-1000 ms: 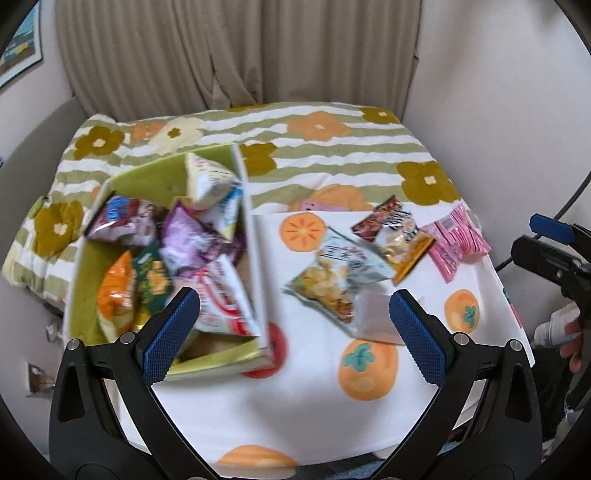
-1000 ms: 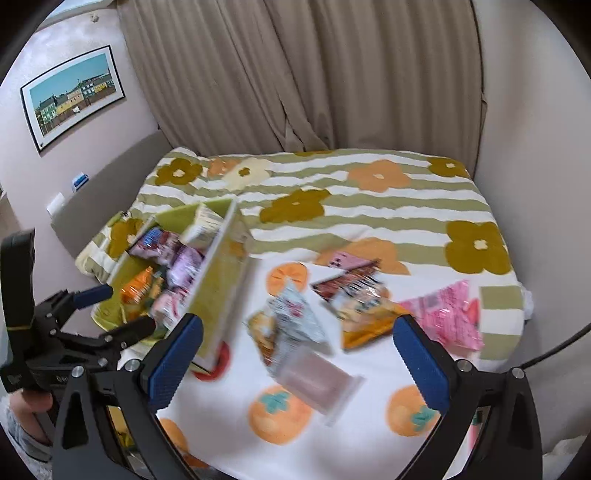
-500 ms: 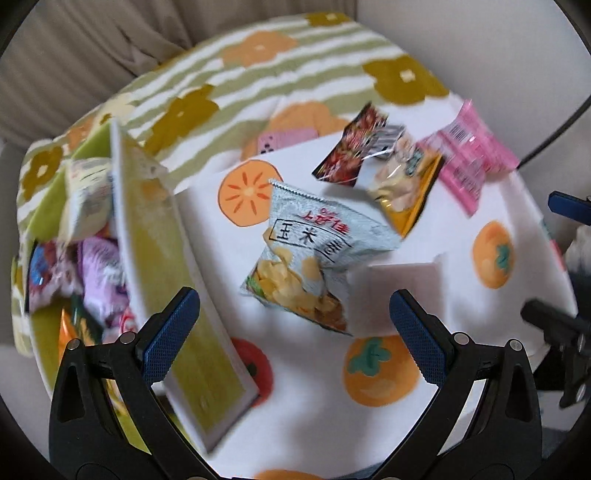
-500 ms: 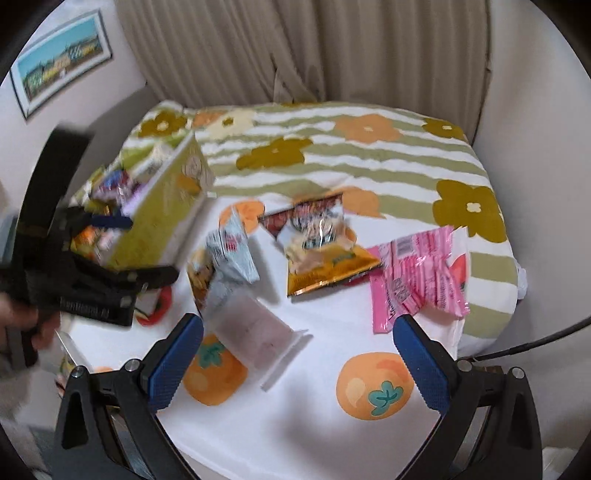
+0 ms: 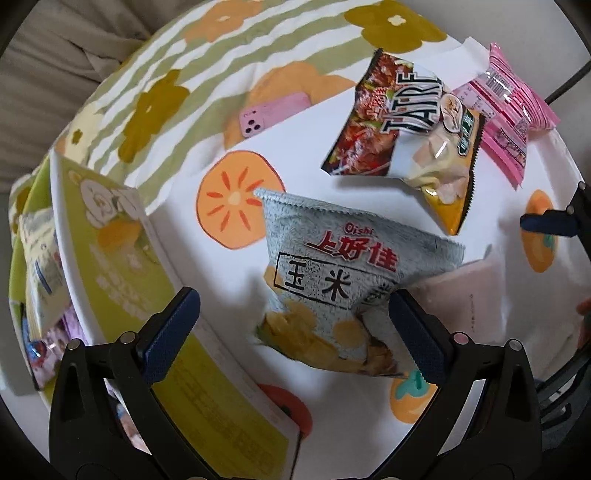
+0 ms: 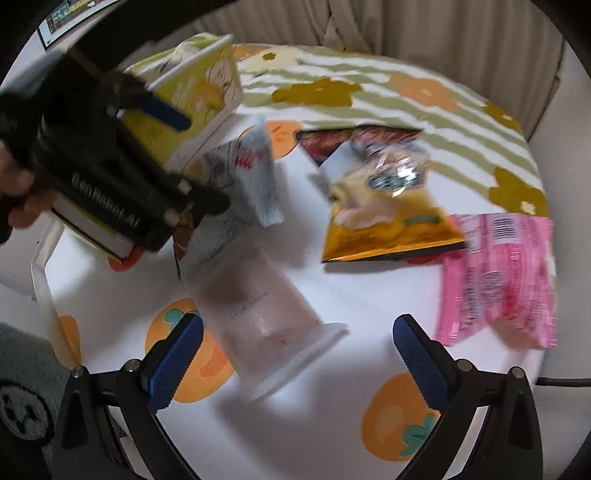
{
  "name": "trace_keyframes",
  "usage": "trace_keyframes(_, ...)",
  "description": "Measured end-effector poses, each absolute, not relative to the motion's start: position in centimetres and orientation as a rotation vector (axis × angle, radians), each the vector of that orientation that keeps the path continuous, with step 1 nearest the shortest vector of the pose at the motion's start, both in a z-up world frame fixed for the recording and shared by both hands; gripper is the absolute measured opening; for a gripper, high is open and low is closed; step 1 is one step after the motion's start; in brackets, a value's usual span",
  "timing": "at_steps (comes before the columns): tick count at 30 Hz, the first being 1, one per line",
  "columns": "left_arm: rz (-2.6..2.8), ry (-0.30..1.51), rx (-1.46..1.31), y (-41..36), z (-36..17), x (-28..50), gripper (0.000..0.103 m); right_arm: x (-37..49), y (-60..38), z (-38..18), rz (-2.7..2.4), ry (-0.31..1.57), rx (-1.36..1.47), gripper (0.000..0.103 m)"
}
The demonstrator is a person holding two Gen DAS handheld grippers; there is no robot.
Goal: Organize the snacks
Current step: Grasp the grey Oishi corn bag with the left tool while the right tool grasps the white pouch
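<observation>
A white cloth (image 5: 314, 110) printed with orange persimmons covered the surface, overlapping a green-striped flowered cover (image 5: 207, 62). On the cloth lay a grey corn-chip bag (image 5: 343, 280). Left of it stood a green box (image 5: 122, 258); behind it a pink phone (image 5: 271, 114); behind-right a yellow-and-red bag (image 5: 410, 144) and a pink packet (image 5: 506, 114); touching its right, a translucent pouch (image 6: 255, 317).

Home bedroom: curtains (image 6: 461, 33), floral bedspread (image 6: 369, 92).

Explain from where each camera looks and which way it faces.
Left wrist: sits on the left tool, open, looking down at the grey corn snack bag; the right tool's tip shows at the edge.
Right wrist: sits on the right tool, open, facing the frosted pouch; a hand shows.
Shared: the pink packet, the green box.
</observation>
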State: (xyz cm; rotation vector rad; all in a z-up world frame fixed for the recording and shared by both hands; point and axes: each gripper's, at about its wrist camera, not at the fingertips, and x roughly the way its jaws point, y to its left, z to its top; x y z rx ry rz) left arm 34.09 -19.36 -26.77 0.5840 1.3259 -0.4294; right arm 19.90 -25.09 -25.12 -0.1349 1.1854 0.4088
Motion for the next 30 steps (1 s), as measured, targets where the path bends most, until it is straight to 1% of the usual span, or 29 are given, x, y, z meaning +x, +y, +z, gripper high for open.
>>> trace_keyframes(1,-0.437,1.317,0.585,-19.5,-26.6,34.1,0.096,20.0,-24.9,-25.3,0.414,1.188,-0.136,0.102)
trace_keyframes(4,-0.468,1.312,0.585,-19.8,-26.5,34.1,0.096,20.2,-24.6,-25.4,0.43,1.192,-0.141,0.102)
trace_keyframes(7,-0.475,1.35,0.574,-20.0,-27.4,34.5,0.096,20.5,-24.3,-25.5,0.453,1.186,-0.152,0.102)
trace_keyframes(9,-0.489,1.391,0.543,-20.0,-27.9,34.8,0.092,20.5,-23.9,-25.4,0.475,1.18,-0.179,0.102)
trace_keyframes(10,-0.493,1.409,0.54,-20.0,-28.2,35.0,0.087,20.4,-23.6,-25.4,0.49,1.175,-0.205,0.102)
trace_keyframes(11,-0.492,1.417,0.544,-20.1,-28.5,35.0,0.079,20.4,-23.2,-25.4,0.499,1.172,-0.22,0.102)
trace_keyframes(13,-0.494,1.438,0.548,-20.0,-28.9,34.9,0.066,20.3,-22.6,-25.6,0.536,1.164,-0.26,0.102)
trace_keyframes(15,-0.497,1.439,0.533,-19.8,-28.9,34.9,0.065,20.3,-22.3,-25.8,0.56,1.161,-0.282,0.102)
trace_keyframes(16,-0.503,1.437,0.525,-19.7,-28.8,34.8,0.062,20.4,-22.1,-25.9,0.568,1.162,-0.299,0.102)
trace_keyframes(17,-0.502,1.436,0.522,-19.6,-28.9,34.8,0.056,20.5,-22.0,-26.1,0.574,1.162,-0.315,0.102)
trace_keyframes(27,-0.495,1.436,0.471,-18.6,-28.7,34.6,0.053,20.5,-20.4,-27.3,0.636,1.152,-0.438,0.102)
trace_keyframes(29,-0.49,1.433,0.469,-18.5,-28.6,34.6,0.053,20.5,-20.2,-27.6,0.641,1.158,-0.46,0.097)
trace_keyframes(30,-0.488,1.43,0.467,-18.5,-28.6,34.6,0.052,20.4,-20.1,-27.9,0.642,1.165,-0.47,0.09)
